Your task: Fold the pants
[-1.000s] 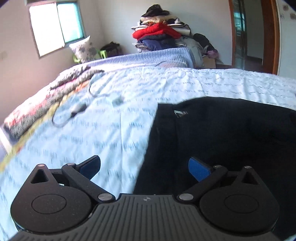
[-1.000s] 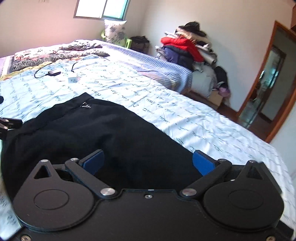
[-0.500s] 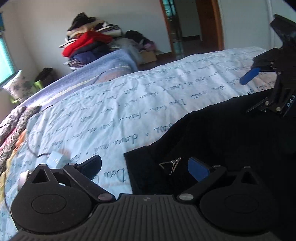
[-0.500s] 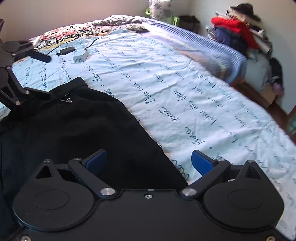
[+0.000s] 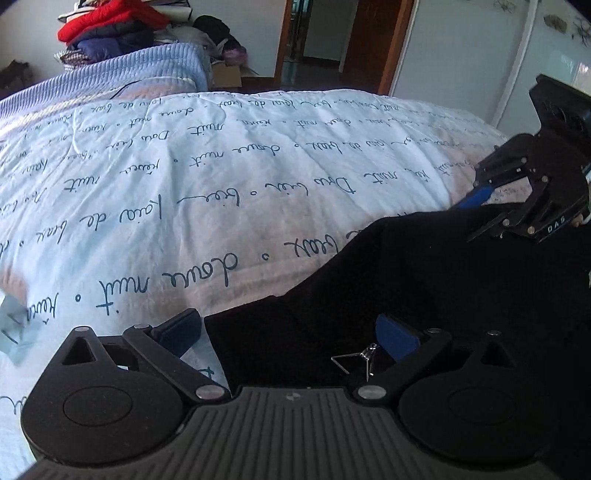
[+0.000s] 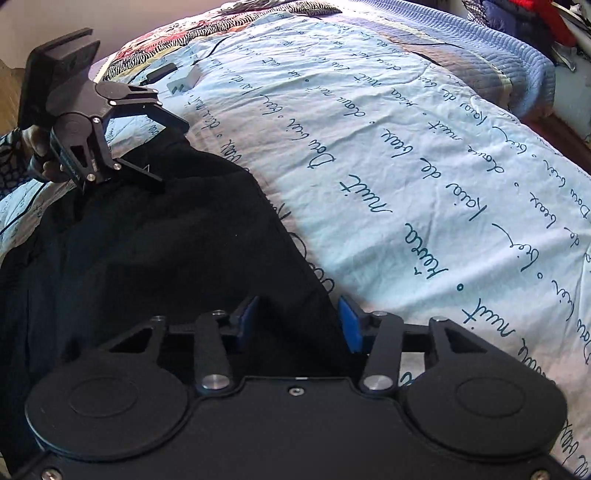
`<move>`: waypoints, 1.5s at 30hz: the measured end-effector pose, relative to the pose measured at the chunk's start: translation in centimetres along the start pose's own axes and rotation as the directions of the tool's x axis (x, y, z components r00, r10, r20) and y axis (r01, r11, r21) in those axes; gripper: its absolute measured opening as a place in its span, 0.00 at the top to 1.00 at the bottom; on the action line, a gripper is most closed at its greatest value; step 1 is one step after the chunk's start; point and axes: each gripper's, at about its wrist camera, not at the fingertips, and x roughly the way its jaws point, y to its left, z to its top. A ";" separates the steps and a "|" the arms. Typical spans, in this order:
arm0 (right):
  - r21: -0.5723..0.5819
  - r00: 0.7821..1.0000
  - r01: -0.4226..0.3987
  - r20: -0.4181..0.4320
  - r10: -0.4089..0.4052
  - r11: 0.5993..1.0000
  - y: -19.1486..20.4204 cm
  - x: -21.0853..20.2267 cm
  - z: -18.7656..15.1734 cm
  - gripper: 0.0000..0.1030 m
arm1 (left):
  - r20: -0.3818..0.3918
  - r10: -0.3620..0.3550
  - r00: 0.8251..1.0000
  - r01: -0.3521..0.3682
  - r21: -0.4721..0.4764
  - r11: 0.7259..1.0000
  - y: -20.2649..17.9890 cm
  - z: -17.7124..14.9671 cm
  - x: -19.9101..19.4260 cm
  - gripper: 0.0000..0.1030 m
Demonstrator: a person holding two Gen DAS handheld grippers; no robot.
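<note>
Pants (image 5: 424, 280): one black pair, lying flat on the bed over a pale blue sheet (image 5: 184, 177) printed with dark script.

Left wrist view. Left gripper (image 5: 291, 334) points down at one corner of the pants. Jaws wide; the corner lies between the two blue pads, neither pad pressing on it. One small metal clip (image 5: 360, 360) sits on the cloth just beside the right-hand pad. One second gripper, the right gripper (image 5: 476, 201), shows at the right edge, down at the far corner of the same edge of the pants. Beyond the bed: one pile of clothes (image 5: 110, 27) with a red item on top, one open doorway (image 5: 317, 37).

Right wrist view. Right gripper (image 6: 299, 325) is over the other corner of the pants (image 6: 155, 251), where the cloth edge meets the sheet (image 6: 406, 166). Its jaws have just been closing and stand narrow, the cloth bunched up between the two pads; whether the pads press on it yet I cannot tell. The left gripper (image 6: 162, 155) shows at upper left, jaws apart over its corner, with one hand (image 6: 40, 147) behind it. Two small items lie on the sheet beyond it: one pale block (image 6: 184, 81), one dark device (image 6: 160, 72). One patterned blanket (image 6: 207, 26) at the far bed edge.
</note>
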 end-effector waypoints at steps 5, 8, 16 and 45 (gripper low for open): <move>-0.016 0.998 0.053 0.026 -0.052 0.998 1.0 -0.4 -0.1 0.84 | 0.019 -0.001 1.000 0.002 -0.040 0.999 -0.6 0.1 -0.9 0.24; -0.038 0.994 0.104 0.048 -0.102 0.994 1.8 -0.7 -0.1 0.90 | 0.000 0.017 1.000 -0.017 -0.065 0.998 -0.7 0.2 -1.4 0.57; -0.151 0.918 0.386 0.163 -0.362 0.910 5.2 -1.8 0.6 0.94 | 0.146 0.235 0.961 -0.240 0.019 0.971 -4.4 0.4 -3.8 0.60; -0.613 0.882 0.470 0.305 -0.359 0.635 31.4 -8.7 -17.7 0.95 | 0.221 0.351 0.910 -0.384 0.125 0.915 -18.5 -18.5 -18.1 0.59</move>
